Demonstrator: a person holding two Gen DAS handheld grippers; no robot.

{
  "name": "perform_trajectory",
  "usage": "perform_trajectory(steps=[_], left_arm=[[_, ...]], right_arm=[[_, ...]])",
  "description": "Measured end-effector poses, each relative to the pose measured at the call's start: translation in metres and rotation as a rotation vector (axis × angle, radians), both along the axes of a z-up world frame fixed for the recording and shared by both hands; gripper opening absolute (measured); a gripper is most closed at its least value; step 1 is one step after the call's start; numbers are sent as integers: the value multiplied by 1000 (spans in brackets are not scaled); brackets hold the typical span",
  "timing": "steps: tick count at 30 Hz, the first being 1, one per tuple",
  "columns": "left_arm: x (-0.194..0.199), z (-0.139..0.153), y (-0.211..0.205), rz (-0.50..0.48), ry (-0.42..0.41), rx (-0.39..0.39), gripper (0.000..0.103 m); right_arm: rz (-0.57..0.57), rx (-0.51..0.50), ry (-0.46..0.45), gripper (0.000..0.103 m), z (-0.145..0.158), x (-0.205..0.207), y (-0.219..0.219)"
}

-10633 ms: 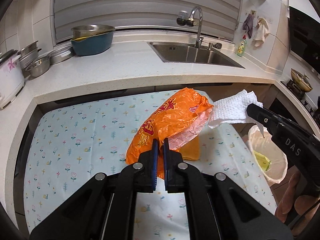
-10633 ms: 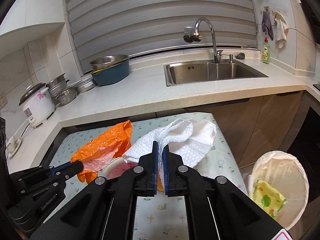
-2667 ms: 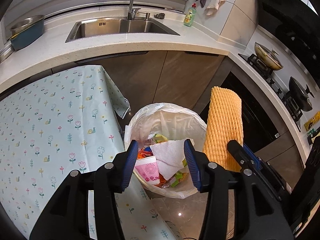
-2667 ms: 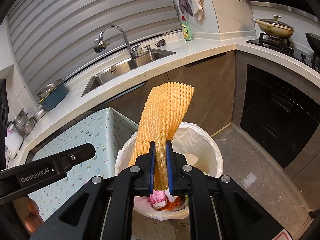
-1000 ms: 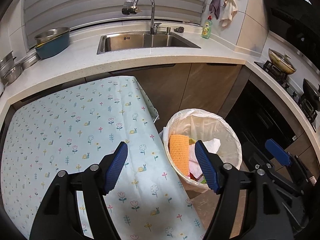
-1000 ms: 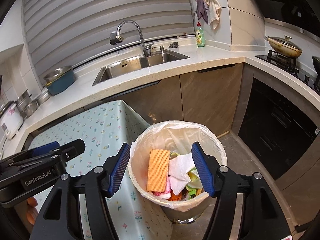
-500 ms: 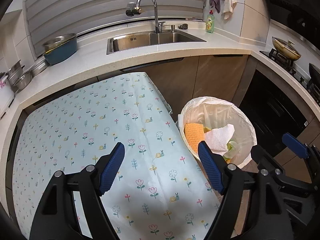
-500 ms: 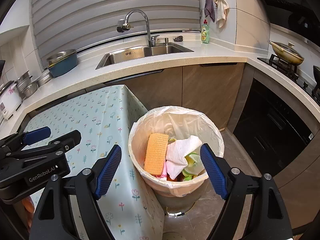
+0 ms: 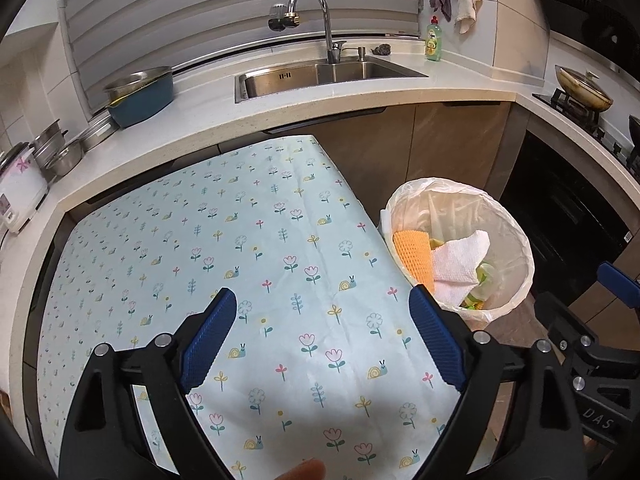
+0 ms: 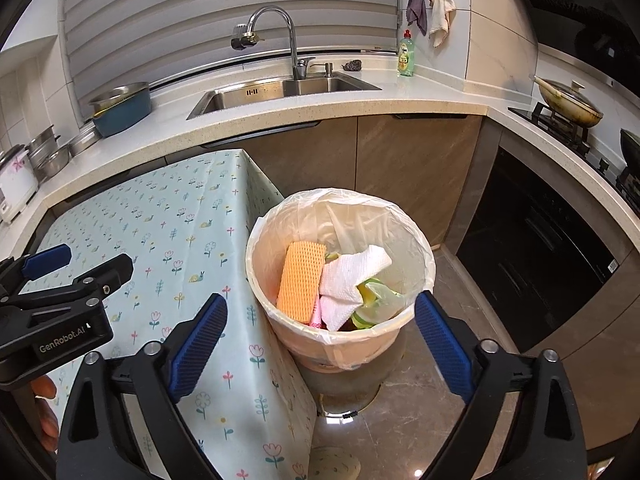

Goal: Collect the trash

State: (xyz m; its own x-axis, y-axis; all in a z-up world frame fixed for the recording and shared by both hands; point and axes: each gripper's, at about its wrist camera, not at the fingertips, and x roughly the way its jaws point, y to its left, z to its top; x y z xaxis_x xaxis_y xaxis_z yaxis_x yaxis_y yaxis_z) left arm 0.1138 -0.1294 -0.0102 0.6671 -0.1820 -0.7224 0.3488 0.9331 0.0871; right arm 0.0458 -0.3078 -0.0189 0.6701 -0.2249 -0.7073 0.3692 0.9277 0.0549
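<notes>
A trash bin (image 10: 340, 344) lined with a white bag stands on the floor at the table's right edge; it also shows in the left wrist view (image 9: 516, 240). Inside lie an orange foam net (image 10: 300, 280), a white paper towel (image 10: 352, 276) and other wrappers. My left gripper (image 9: 322, 332) is open and empty above the flowered tablecloth (image 9: 240, 248). My right gripper (image 10: 320, 332) is open and empty, above the bin's near rim. The left gripper's body (image 10: 60, 296) shows at the left in the right wrist view.
A counter with a sink (image 10: 280, 88) and faucet runs behind the table. A blue basin (image 9: 140, 100), metal pots and a rice cooker (image 9: 18, 192) stand at the left. A stove with a pan (image 10: 568, 104) and a dark oven front are at the right.
Both grippers have drawn back and up from the bin, still open. The orange net and paper towel lie in the bin; the view now shows more of the table.
</notes>
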Motion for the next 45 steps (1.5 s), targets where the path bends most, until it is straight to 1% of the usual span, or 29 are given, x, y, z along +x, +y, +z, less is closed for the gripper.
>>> perform_trajectory(steps=[2,7,14,35,45], left_arm=[[-2,-1,1,3,-1,4,88],[-3,-3,5,18,5,-1,89],[-9,-3,6,23,-4,6,89],[-14,-5,12,50,-8,-8,89],[-16,-4,12,49,-13,-3,89]], right_arm=[[0,-3,-1,96,-1,-2,0],[7,-11,6,96,-2,-2,2],[13,-36,17,96,-4,-3,6],[28,-43,23,96,-3,-6,14],[30,-41,23,96,-4,-6,17]])
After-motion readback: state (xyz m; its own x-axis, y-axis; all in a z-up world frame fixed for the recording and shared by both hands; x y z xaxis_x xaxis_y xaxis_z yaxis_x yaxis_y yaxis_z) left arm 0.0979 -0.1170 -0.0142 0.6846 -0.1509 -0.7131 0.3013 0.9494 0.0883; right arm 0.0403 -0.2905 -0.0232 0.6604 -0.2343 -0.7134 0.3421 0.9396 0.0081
